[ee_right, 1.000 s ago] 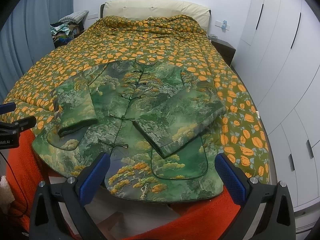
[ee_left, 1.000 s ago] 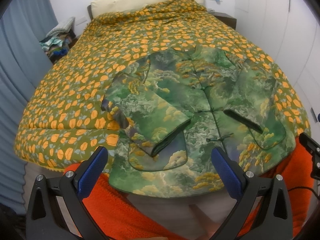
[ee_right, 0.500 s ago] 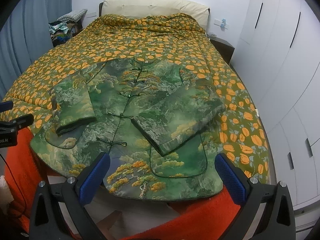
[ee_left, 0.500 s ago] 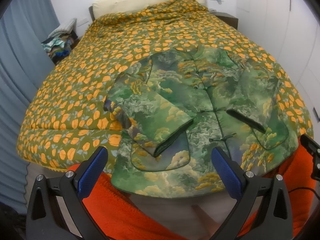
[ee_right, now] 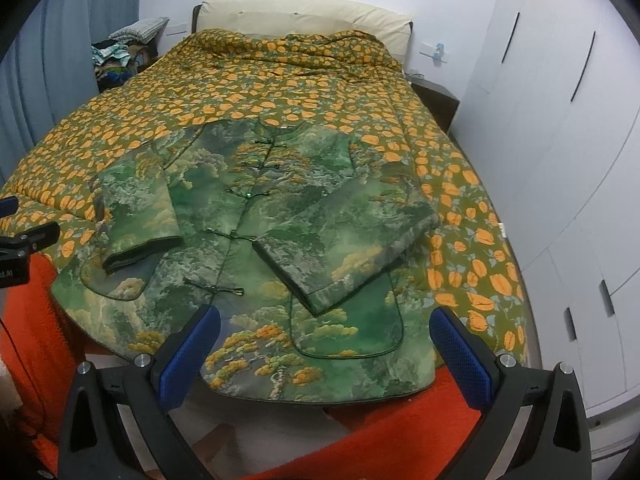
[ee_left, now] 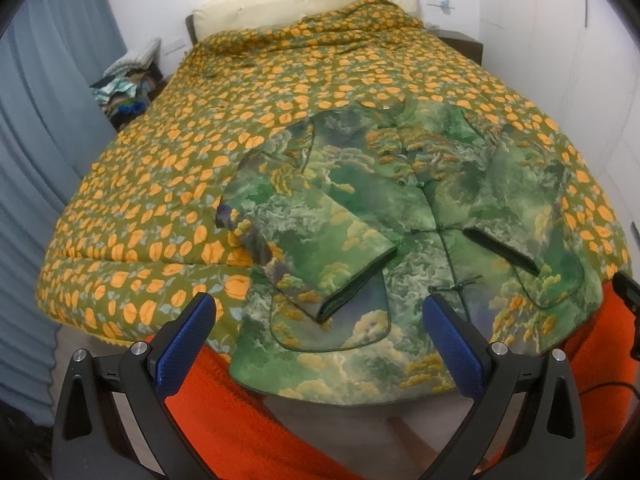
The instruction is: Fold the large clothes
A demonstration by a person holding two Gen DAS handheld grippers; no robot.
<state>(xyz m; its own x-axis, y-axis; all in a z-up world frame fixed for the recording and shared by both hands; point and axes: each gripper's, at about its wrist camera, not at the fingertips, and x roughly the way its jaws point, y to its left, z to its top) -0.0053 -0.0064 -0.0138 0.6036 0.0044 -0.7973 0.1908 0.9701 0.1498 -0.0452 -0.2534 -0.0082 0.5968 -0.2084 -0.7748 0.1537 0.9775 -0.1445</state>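
I hold both tongs released, left tongs (ee_left: 318, 330) and right tongs (ee_right: 326, 344) gripping nothing; the jacket (ee_left: 400, 216) lies just ahead of them on the bed (ee_left: 168, 184), sleeves folded in; its hem overhangs the edge, so I judge a careless lift could drag it off.
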